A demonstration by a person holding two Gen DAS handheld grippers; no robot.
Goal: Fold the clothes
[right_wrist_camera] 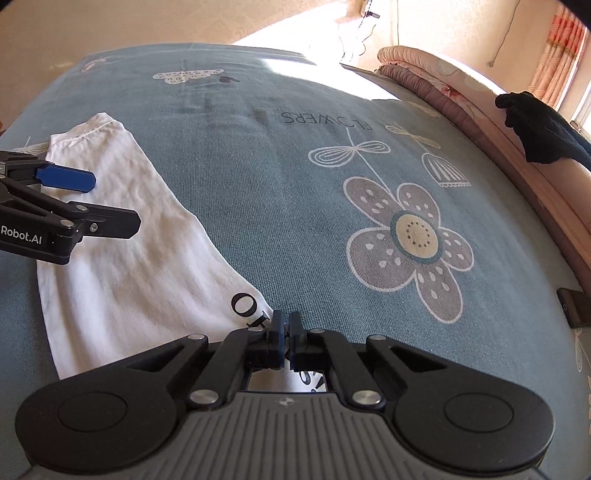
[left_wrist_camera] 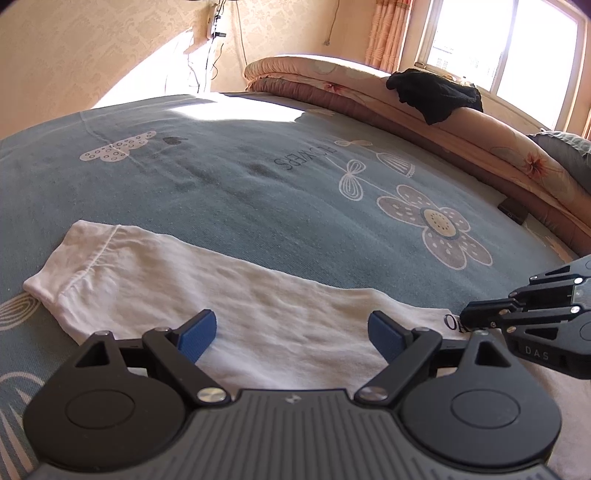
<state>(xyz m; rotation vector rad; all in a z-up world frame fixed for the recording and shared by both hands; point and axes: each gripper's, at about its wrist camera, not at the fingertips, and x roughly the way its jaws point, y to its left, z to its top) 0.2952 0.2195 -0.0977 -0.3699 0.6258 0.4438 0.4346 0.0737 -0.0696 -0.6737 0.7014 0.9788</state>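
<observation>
One white garment (left_wrist_camera: 229,314) lies flat on the bed (left_wrist_camera: 258,177), stretched in a long band across the blue-grey flower-print sheet, with one hemmed end, a sleeve or cuff by the look of it, at the far left in the left wrist view. Black printed letters sit at its other end; only an "O" and part of a second letter can be read, the rest being covered by the right gripper (right_wrist_camera: 285,325). There are two grippers. The left gripper (left_wrist_camera: 291,328) stands wide over the middle of the white cloth, its two blue pads far apart and nothing between them; whether the tips touch the fabric is hard to tell. The right gripper has its jaws drawn together at the printed corner of the garment, and its pads seem to pinch the cloth edge there, though the fold caught between them is too small to make out surely. Along the far side of the bed lies one folded floral quilt (left_wrist_camera: 369,85), and on it one dark garment (left_wrist_camera: 436,96), crumpled, its kind unclear. One small dark box-like object (left_wrist_camera: 512,211) rests at the foot of the quilt, cut off at the frame edge in the right wrist view. One window (left_wrist_camera: 517,40) with one peach curtain (left_wrist_camera: 388,29) shows behind, overexposed.
</observation>
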